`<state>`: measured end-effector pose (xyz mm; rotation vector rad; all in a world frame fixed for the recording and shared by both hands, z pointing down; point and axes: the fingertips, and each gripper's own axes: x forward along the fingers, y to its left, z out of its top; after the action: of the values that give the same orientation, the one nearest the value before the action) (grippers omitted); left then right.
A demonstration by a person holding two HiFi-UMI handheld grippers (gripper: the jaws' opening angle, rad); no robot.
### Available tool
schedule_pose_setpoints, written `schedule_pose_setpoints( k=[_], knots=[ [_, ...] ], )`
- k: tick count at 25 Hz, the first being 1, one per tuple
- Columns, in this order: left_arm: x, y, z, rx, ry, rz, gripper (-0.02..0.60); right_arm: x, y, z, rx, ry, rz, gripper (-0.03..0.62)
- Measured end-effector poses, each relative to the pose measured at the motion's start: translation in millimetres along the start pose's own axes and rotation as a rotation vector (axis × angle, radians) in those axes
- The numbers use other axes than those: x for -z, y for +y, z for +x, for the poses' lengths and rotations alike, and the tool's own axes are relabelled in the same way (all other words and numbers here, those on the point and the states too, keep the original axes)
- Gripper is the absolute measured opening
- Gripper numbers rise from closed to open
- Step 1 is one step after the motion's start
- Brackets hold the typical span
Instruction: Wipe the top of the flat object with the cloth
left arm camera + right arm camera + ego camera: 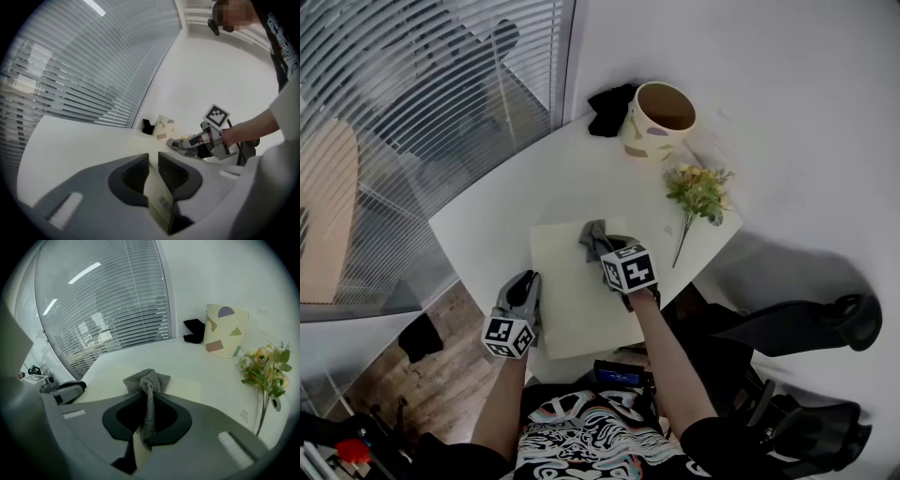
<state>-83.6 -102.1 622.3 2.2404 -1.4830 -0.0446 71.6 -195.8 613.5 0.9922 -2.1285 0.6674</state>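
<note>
Right hand-held gripper (609,247) is clamped on the bunched grey cloth (147,378), which looks soft and floppy, on the thin flat board (577,309) mid-frame. Left hand-held gripper (525,281) sits nearly closed and empty at its left edge.

cloth (147,379): coarse woven textile | flat object (577,314): matt, smooth | table (506,202): smooth, matt top

Item count: one cream board (572,305), one grey cloth (593,232), one patterned pot (656,120), one flower bunch (698,192), one black bundle (607,109), two grippers: left gripper (525,279), right gripper (605,247).
</note>
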Motion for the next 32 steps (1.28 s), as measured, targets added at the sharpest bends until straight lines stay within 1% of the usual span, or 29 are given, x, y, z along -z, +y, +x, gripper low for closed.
schedule_pose_setpoints(
  k=[6, 16, 20, 24, 32],
  knots=[
    [-0.4, 0.1, 0.8, 0.0, -0.001, -0.001, 0.114, 5.8, -19.0, -8.5, 0.014, -0.016, 0.074, 0.017],
    [0.0, 0.9, 2.3, 0.008, 0.005, -0.011, 0.114, 8.8, -26.5, -13.2, 0.049, -0.028, 0.075, 0.017],
    [-0.5, 1.5, 2.4, 0.005, 0.002, -0.008, 0.114, 9.8, -25.2, -14.3, 0.072, -0.025, 0.026, 0.017],
    [0.1, 1.5, 1.3, 0.0, -0.002, -0.002, 0.114, 12.9, -15.8, -13.3, 0.056, -0.009, -0.031, 0.017],
    [-0.6, 1.0, 1.3, 0.005, 0.002, -0.009, 0.114, 13.9, -0.5, -11.6, 0.055, 0.01, -0.125, 0.017]
  ],
)
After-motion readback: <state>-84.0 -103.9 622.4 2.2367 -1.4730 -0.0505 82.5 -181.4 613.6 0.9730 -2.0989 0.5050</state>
